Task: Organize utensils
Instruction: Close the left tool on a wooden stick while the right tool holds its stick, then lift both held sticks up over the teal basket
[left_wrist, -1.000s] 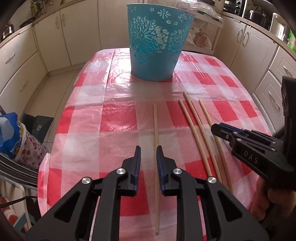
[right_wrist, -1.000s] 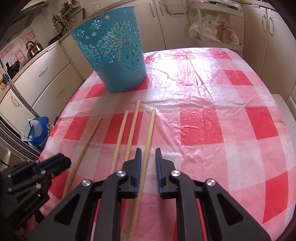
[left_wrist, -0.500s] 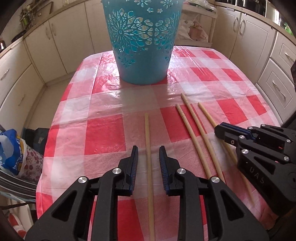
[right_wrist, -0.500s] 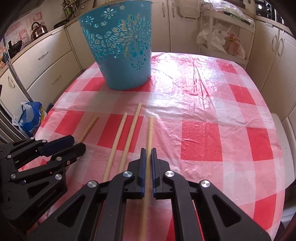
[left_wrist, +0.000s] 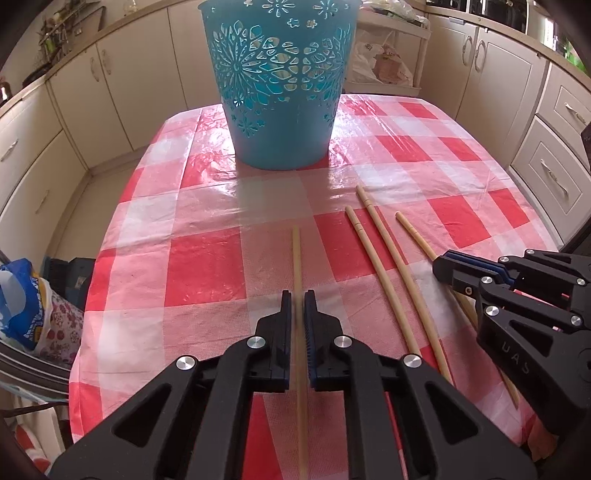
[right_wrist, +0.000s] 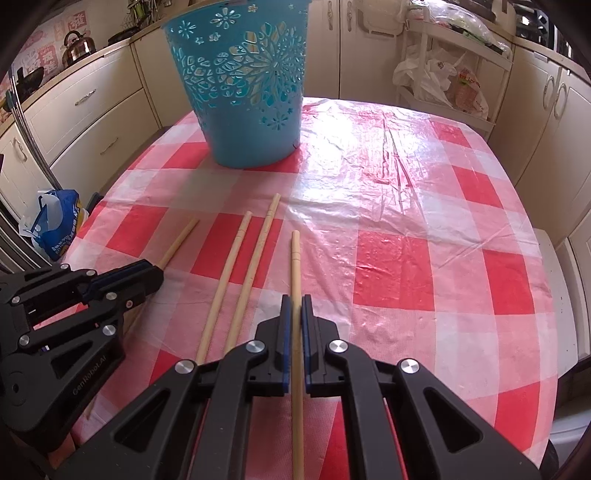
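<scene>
Four wooden chopsticks lie on the desk's near half, pointing toward the blue cut-out basket (left_wrist: 282, 85) standing near the far edge. Your left gripper (left_wrist: 297, 295), its jaws having just closed, pinches the leftmost chopstick (left_wrist: 296, 251), and your right gripper (right_wrist: 294, 300) is pressed onto the rightmost chopstick (right_wrist: 295, 258). The two middle chopsticks (right_wrist: 240, 273) lie free between them on the red-checked plastic cloth (right_wrist: 406, 229), close together and roughly parallel.
</scene>
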